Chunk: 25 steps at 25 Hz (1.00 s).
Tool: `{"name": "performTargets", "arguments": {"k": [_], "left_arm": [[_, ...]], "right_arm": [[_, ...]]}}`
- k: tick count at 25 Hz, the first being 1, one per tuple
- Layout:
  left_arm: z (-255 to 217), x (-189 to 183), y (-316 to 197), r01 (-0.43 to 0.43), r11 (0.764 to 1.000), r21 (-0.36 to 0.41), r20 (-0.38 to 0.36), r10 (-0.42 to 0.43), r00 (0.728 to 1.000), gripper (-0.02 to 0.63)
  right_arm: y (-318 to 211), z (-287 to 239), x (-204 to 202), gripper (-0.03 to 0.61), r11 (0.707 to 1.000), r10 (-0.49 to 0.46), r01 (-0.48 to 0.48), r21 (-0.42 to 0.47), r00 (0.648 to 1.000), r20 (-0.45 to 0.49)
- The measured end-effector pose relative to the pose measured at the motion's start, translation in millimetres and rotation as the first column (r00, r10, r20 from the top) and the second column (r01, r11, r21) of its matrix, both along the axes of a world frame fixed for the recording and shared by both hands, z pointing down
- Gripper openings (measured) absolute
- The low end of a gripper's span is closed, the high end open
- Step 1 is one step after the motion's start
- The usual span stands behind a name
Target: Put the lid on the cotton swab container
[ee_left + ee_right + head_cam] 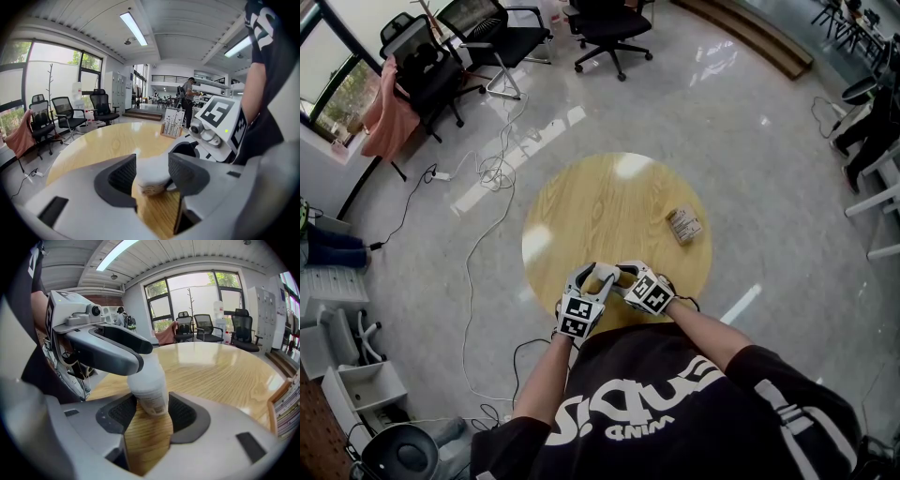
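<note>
A white, translucent cotton swab container [150, 390] with a printed label stands slightly tilted over the near edge of the round wooden table [609, 202]. My right gripper [149, 411] is shut on its lower, labelled part, with a pad against each side. My left gripper [152, 177] is shut on the white top part, the lid [151, 169], and one of its fingers [112, 352] reaches across the container's top in the right gripper view. In the head view both grippers, left [598, 275] and right [624, 274], meet tip to tip close to my body. The seam between lid and container is hidden.
A small patterned box [684, 225] stands on the table's right side, also the box [172, 123] beyond the jaws. Office chairs [609, 28] stand on the floor far behind, and cables [492, 173] trail to the left. My torso is right at the table's near edge.
</note>
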<state>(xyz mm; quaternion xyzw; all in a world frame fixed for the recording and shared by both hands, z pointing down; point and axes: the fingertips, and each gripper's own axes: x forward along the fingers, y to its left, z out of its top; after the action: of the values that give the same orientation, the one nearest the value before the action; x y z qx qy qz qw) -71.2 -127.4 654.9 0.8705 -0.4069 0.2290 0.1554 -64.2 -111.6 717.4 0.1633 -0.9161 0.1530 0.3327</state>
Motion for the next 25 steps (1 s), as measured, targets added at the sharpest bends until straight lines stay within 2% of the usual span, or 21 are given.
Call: {"name": "performTargets", "arguments": {"k": [5, 13, 17, 23, 25], "left_arm": [[1.7, 1.8, -2.0, 0.0, 1.0, 0.003, -0.001, 0.0, 1.0, 0.213], [2.3, 0.0, -1.9, 0.011, 1.0, -0.01, -0.005, -0.011, 1.0, 0.213], [1.7, 1.0, -1.7, 0.015, 0.999, -0.028, -0.012, -0.016, 1.0, 0.213], [-1.9, 3.4, -0.7, 0.062, 0.996, -0.069, -0.059, -0.066, 0.996, 0.213], [-8.8, 2.8, -1.6, 0.079, 0.995, -0.062, -0.069, -0.083, 0.994, 0.213]], "right_arm": [[3.6, -0.9, 16.1, 0.198, 1.0, 0.012, -0.012, 0.0, 1.0, 0.003], [6.9, -22.2, 41.5, 0.197, 0.995, 0.094, -0.092, -0.023, 0.993, 0.074], [10.9, -33.9, 48.2, 0.192, 0.995, 0.098, -0.095, -0.029, 0.989, 0.107], [4.4, -60.1, 59.1, 0.19, 0.989, 0.146, -0.146, -0.01, 0.977, 0.154], [-0.1, -72.1, 64.1, 0.189, 0.985, 0.168, -0.17, -0.001, 0.97, 0.176]]}}
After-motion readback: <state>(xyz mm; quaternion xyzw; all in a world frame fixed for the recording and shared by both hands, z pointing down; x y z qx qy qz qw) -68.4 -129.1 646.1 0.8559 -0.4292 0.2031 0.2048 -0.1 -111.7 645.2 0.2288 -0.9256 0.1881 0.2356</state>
